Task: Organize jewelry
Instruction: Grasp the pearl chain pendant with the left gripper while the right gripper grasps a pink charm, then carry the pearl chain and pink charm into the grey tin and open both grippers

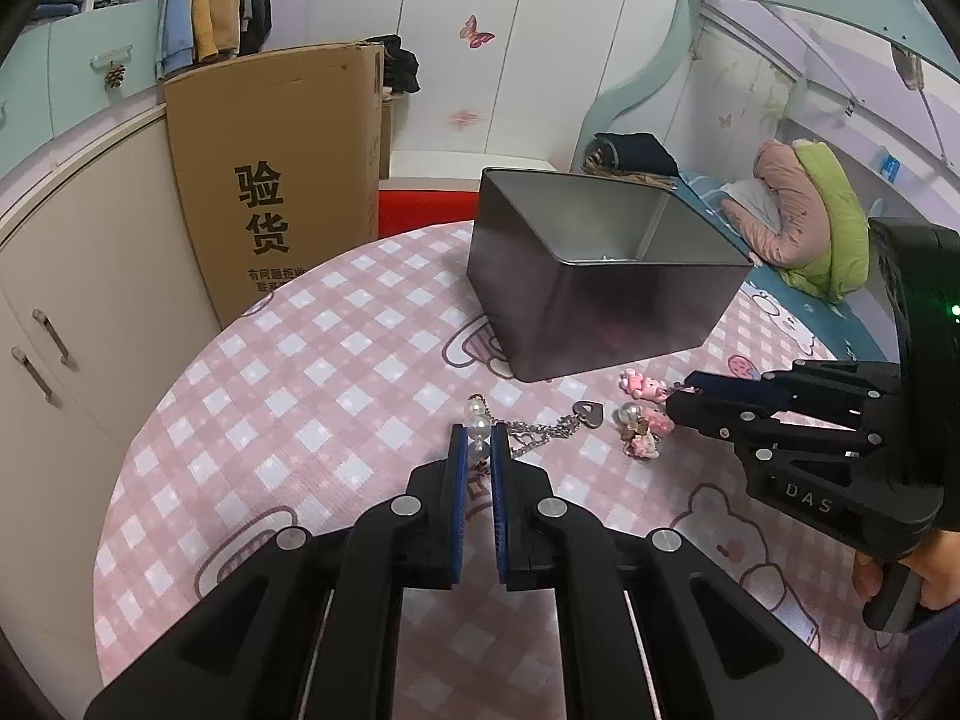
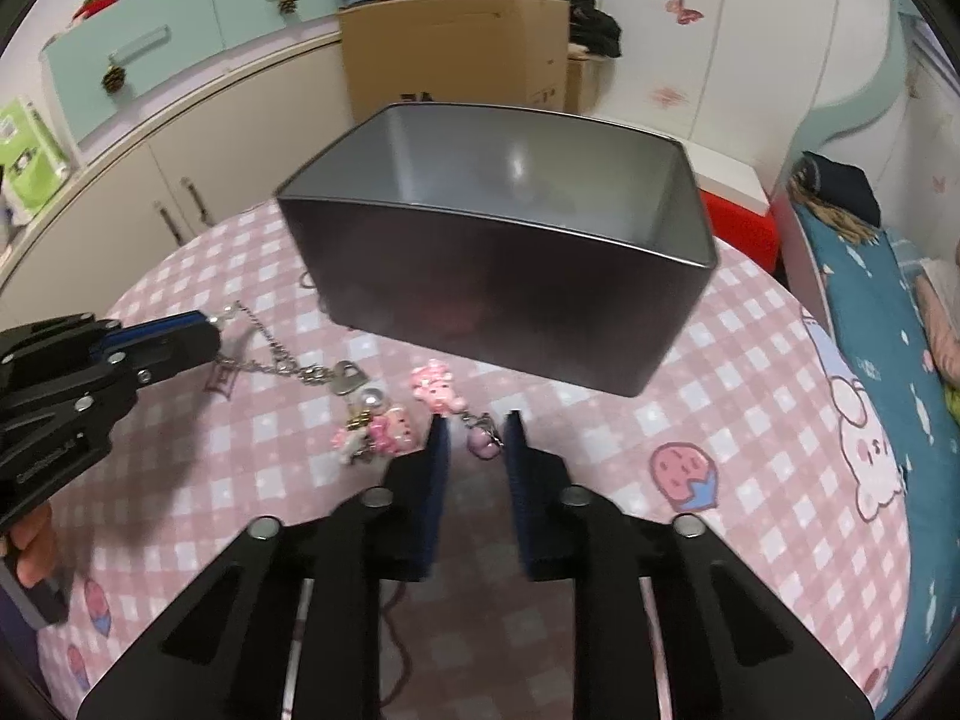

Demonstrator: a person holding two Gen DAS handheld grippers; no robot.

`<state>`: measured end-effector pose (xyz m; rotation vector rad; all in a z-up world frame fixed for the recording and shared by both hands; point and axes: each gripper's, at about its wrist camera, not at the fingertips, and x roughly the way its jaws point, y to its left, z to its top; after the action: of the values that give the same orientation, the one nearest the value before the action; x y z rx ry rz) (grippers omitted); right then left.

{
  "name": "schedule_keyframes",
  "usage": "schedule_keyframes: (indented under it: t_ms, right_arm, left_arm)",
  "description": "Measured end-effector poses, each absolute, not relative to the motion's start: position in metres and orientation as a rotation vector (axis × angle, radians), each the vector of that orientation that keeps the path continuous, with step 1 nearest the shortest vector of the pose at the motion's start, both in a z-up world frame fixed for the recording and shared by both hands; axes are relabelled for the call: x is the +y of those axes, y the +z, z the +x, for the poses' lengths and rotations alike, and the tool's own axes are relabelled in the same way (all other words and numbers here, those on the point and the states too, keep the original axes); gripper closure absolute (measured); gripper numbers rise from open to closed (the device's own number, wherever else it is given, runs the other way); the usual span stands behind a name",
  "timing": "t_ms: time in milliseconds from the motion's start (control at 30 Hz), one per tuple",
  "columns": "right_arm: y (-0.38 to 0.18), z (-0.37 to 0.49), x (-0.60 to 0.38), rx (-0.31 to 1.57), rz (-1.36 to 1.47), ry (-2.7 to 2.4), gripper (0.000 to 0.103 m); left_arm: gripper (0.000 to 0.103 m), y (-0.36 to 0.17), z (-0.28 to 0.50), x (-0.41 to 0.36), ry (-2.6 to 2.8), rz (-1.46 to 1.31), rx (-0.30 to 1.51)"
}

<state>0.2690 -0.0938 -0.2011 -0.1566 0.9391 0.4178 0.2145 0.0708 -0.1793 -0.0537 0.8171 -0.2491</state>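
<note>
In the left wrist view, the left tool (image 1: 479, 450) pinches a short string of white pearls (image 1: 478, 427) between its blue pads, at one end of a silver chain (image 1: 543, 432) that runs rightward across the pink checked desk (image 1: 288, 384) to a grey heart-shaped charm (image 1: 590, 413). The open grey metal tin (image 1: 600, 294) stands just beyond, ahead and slightly right of this tool. In the right wrist view, the right tool (image 2: 477, 438) is spread, its fingers straddling a small lilac bell charm (image 2: 485, 445) whose link leads up to a pink bear charm (image 2: 437, 391); that piece's long axis lies roughly along the fingers. The tin sits directly ahead, so the right tool looks better lined up with it.
</note>
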Motion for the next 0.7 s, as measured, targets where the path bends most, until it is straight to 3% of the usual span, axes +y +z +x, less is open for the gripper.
schedule_keyframes:
  t_ms: [367,700]
  right_arm:
    - [-0.172,0.244,-0.116,0.879,-0.086,0.426,0.091]
    - [-0.12,0.234,-0.142,0.794,-0.018,0.421,0.091]
  left_arm:
    - [0.097,-0.163,0.209,0.069,-0.37,-0.131,0.797]
    - [0.097,-0.102,0.199,0.058,-0.468,-0.122,0.709]
